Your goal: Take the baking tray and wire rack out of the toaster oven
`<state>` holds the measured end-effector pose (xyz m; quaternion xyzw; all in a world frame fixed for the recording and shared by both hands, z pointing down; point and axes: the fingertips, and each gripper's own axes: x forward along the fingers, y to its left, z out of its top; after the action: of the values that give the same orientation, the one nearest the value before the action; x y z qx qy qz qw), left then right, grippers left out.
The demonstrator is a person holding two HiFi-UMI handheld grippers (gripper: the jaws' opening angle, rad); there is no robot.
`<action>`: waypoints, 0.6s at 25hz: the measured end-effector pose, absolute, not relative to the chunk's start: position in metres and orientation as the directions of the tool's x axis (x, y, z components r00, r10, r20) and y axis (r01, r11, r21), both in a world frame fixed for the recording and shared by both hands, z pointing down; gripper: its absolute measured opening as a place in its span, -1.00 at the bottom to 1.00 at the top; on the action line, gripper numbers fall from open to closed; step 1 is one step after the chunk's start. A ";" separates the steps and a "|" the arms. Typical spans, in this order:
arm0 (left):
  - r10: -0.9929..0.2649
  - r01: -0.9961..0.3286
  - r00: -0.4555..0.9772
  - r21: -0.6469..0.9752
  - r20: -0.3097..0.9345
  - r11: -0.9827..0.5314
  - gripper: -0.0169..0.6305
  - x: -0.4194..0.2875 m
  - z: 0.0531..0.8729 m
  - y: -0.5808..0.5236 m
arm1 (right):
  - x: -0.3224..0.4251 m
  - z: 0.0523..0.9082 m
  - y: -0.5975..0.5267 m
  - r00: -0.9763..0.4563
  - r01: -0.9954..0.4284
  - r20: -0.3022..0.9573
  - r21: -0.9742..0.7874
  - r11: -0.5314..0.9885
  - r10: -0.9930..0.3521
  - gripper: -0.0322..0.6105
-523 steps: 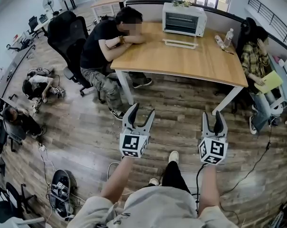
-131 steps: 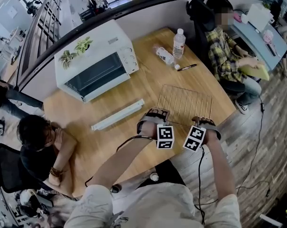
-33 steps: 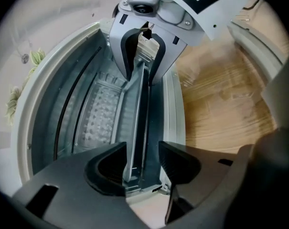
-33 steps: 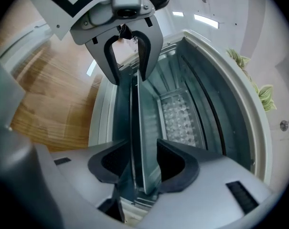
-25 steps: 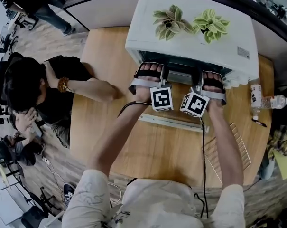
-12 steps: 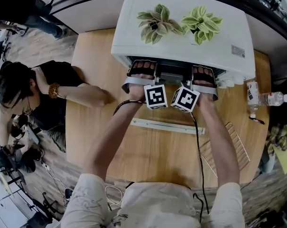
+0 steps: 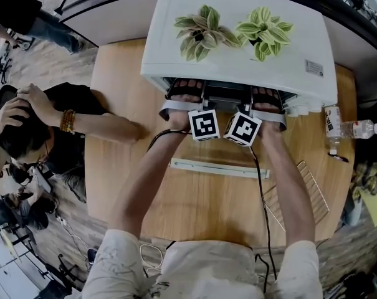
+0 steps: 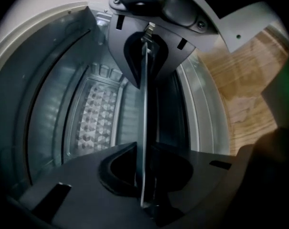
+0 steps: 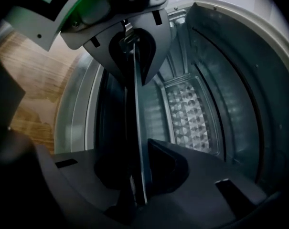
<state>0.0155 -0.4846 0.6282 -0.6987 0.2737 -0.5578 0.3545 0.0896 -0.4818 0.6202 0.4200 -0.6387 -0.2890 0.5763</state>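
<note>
The white toaster oven [image 7: 238, 55] stands at the back of the wooden table [image 7: 126, 185] with its door folded down; the door's white handle [image 7: 219, 167] lies toward me. Both grippers reach into its mouth. In the left gripper view, the left gripper [image 8: 144, 113] is shut on the baking tray's thin metal edge [image 8: 144, 137]. The right gripper [image 9: 136, 118] is likewise shut on that tray edge [image 9: 137, 147]. Both pairs of jaws have just been closing onto it. In the head view the left gripper [image 7: 197, 114] and right gripper [image 7: 247, 117] show only their marker cubes. The wire rack [image 7: 303, 195] lies on the table's right.
Two potted plants [image 7: 197, 30] stand on the oven's top. A water bottle [image 7: 356, 129] and a pen [image 7: 338, 159] lie at the table's right end. A seated person leans on the table's left side, forearm [image 7: 107, 128] on the wood.
Both grippers have pushed a little further into the oven mouth. The seated person at the left has lifted a hand to the head.
</note>
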 end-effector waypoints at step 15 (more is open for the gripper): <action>-0.817 0.017 0.197 -0.836 0.541 -0.549 -0.79 0.011 0.619 -0.488 | 0.091 0.619 -0.475 0.019 -0.204 0.494 0.853 0.480 -0.869 -0.71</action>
<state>0.0105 -0.4877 0.6188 -0.6782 0.2951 -0.5609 0.3719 0.0909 -0.4755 0.6190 0.4205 -0.6383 -0.2882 0.5768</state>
